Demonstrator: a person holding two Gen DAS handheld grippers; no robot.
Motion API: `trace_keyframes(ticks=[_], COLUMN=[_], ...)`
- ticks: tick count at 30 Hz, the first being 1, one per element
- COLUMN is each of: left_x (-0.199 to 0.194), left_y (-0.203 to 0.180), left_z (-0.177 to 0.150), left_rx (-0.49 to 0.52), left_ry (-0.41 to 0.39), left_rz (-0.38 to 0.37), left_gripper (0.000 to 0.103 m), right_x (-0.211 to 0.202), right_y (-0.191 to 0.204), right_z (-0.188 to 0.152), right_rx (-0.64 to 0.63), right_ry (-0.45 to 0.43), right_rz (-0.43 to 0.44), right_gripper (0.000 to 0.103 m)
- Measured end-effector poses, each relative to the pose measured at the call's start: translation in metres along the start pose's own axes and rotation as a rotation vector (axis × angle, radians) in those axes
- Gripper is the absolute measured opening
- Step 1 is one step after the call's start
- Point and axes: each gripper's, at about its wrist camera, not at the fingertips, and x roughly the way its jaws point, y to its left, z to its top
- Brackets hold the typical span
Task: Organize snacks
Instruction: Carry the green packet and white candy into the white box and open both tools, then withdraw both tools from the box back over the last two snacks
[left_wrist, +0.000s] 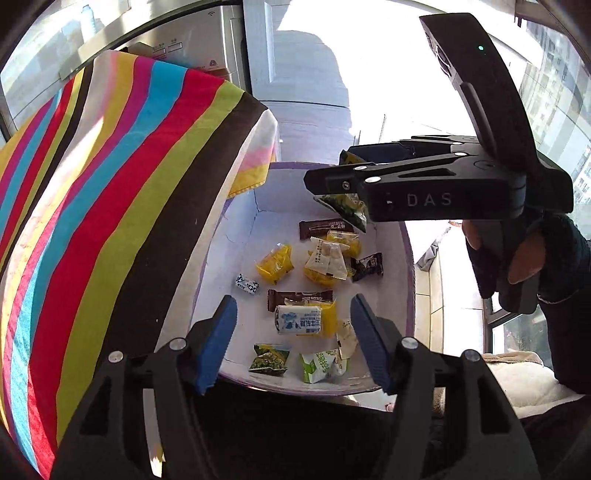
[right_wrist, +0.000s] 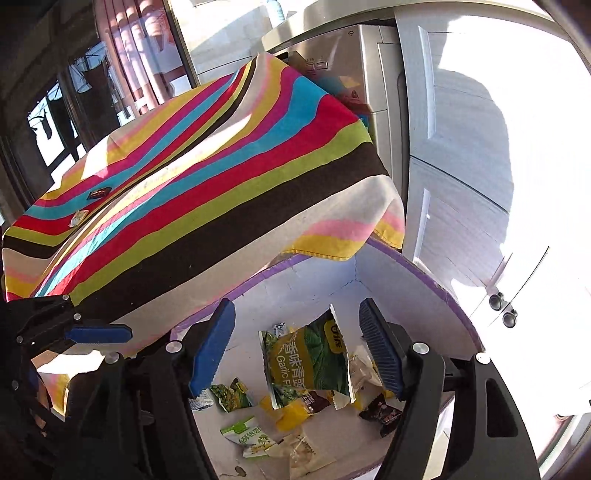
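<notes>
Both tongs hang over a white box (left_wrist: 236, 236) with a purple rim, set just beside the striped-cloth worktop (left_wrist: 110, 184). The left tongs (left_wrist: 293, 343) stand apart with nothing between them; the right tongs (right_wrist: 297, 345) are apart too, a green garlic-pea packet (right_wrist: 308, 363) loose between the pads. Wrapped snacks (left_wrist: 317, 266) lie scattered on the box floor, and two small ones (right_wrist: 88, 205) sit on the cloth.

Two brown bars (left_wrist: 320, 228), one box (left_wrist: 391, 295)
</notes>
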Motion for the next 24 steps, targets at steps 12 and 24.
trace_keyframes(ticks=[12, 24], left_x=[-0.053, -0.131], left_y=[0.063, 0.206], left_z=[-0.03, -0.118], left_rx=[-0.224, -0.611], left_ry=[-0.133, -0.209], left_rz=[0.164, 0.448], left_gripper=[0.1, 0.1], right_x=[-0.002, 0.036], right_y=[0.024, 0.198], right_z=[0.008, 0.02], right_rx=[-0.039, -0.439], right_ry=[-0.011, 0.06], right_rz=[0.039, 0.223], right_gripper=[0.077, 0.087])
